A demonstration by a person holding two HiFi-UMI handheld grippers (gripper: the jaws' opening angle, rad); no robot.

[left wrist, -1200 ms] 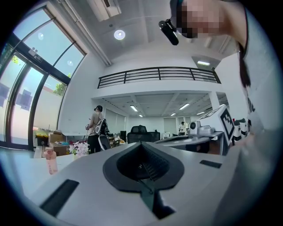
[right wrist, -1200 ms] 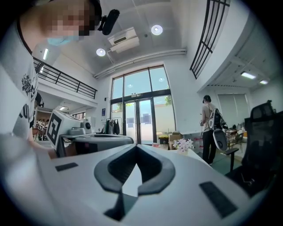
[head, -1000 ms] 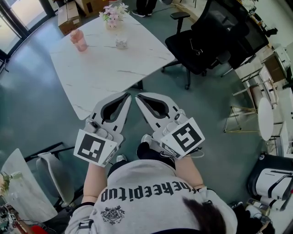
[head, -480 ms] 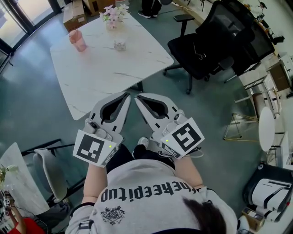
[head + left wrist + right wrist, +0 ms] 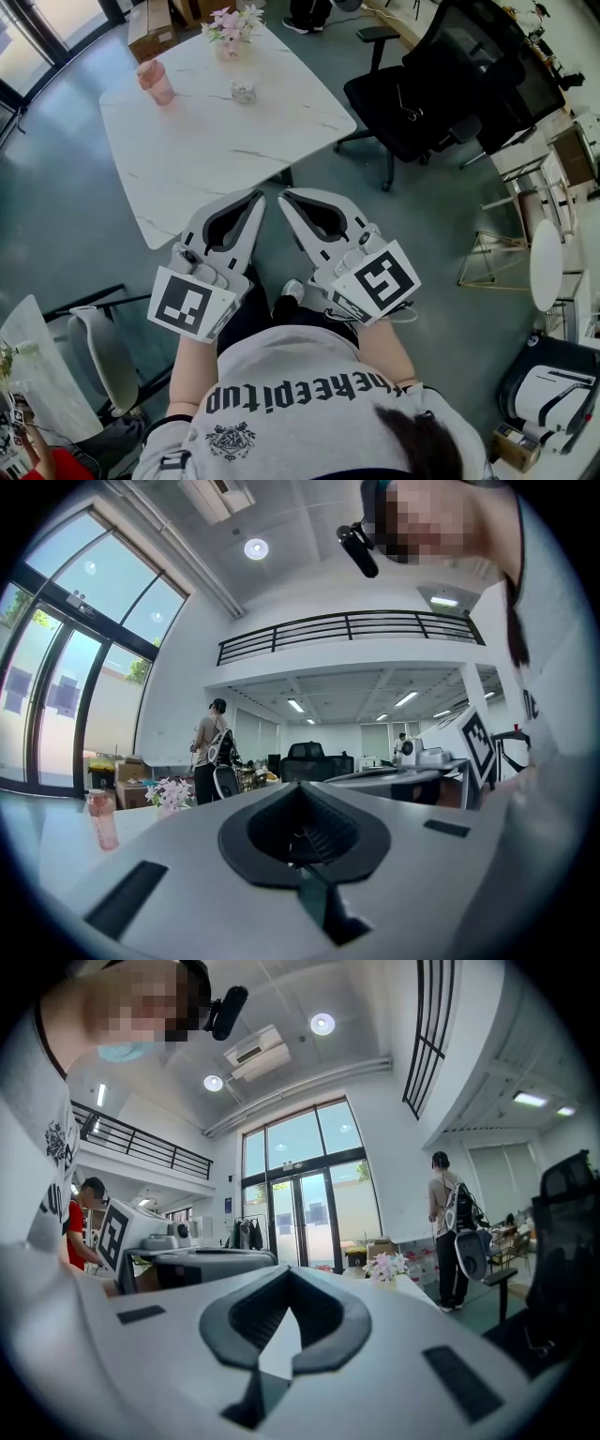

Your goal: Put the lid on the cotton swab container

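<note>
A small clear container point(image 5: 245, 89) stands at the far side of the white marble table point(image 5: 206, 150); I cannot make out a lid from here. A pink container point(image 5: 155, 82) stands to its left and shows again as the pink container point(image 5: 101, 819) in the left gripper view. Both grippers are held close to the person's chest, short of the table's near edge, tips toward the table. The left gripper point(image 5: 258, 196) is shut and empty, its jaws meeting at the left gripper's tip point(image 5: 300, 786). The right gripper point(image 5: 283, 197) sits beside it, likewise shut and empty, seen as the right gripper point(image 5: 286, 1269).
A vase of pink flowers point(image 5: 231, 28) stands at the table's far edge. A black office chair point(image 5: 422, 84) is to the right of the table, a white chair point(image 5: 103, 347) at lower left, cardboard boxes point(image 5: 150, 23) beyond the table. A person with a backpack point(image 5: 455, 1232) stands farther off.
Both grippers stay shut in the same place before the chest. The head view has shifted slightly, so the table sits a little differently in frame.
</note>
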